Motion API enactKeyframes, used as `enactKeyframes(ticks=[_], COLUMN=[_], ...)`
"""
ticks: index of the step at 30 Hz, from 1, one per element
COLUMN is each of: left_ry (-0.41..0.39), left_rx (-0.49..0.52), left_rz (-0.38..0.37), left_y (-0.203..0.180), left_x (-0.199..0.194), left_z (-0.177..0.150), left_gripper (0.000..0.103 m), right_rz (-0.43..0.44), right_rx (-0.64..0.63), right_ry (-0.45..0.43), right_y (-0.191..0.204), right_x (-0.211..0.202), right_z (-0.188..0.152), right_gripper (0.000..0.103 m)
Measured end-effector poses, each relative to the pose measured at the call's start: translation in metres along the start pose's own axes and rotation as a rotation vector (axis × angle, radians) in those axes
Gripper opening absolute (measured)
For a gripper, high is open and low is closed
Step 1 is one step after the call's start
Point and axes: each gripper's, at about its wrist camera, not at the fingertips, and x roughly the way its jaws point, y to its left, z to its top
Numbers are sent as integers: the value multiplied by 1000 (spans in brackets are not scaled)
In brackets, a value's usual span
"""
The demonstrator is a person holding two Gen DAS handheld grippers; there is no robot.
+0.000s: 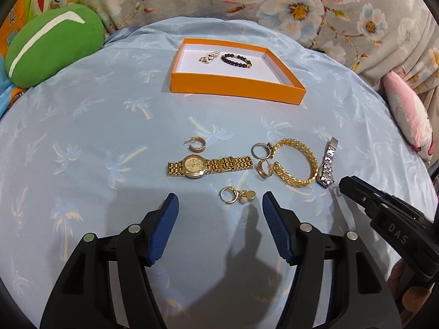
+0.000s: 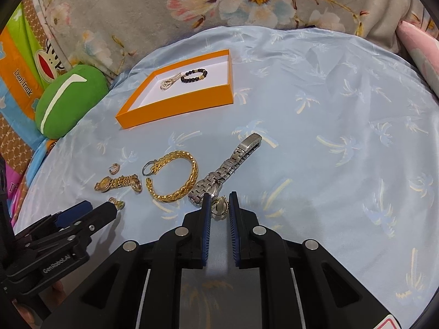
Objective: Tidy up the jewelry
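My right gripper (image 2: 220, 195) is shut on a small gold ring (image 2: 219, 205), low over the blue cloth beside the silver watch (image 2: 219, 178). My left gripper (image 1: 220, 196) hangs open just above a gold charm earring (image 1: 241, 196), one finger on each side and neither touching it. Beyond it lie a gold watch (image 1: 194, 166), a gold hoop earring (image 1: 195, 144), a silver ring (image 1: 259, 150) and a braided gold bangle (image 1: 296, 164). The orange box (image 1: 238, 87) at the back holds a dark beaded bracelet (image 1: 236, 60) and a pale chain piece (image 1: 209, 56).
A palm-print blue cloth (image 2: 329, 137) covers the round surface. A green plush cushion (image 1: 52, 44) sits at the back left and a pink one (image 1: 408, 118) at the right edge. Floral fabric (image 1: 274, 0) rises behind the box.
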Motion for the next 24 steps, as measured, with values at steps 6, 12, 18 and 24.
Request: enactKeyframes(ticks=[6,12,18,24], left_ry=[-7,-8,-3,-14], left_rx=[43,64,43,24], left_rz=[29,15,-7,-26], left_y=[-11,-14,-10,-6], left_x=[5,6,5,1], left_z=[2,3,2,1], left_gripper=[36,23,0,0], right_rz=[10,13,16,18], right_rx=[12,15,15,15], right_ry=[5,7,3,1], right_y=[-2,-3,-3,-2], right_x=[1,1,1,0], right_z=[-1,-1,-1,-1], right_gripper=[12,12,12,12])
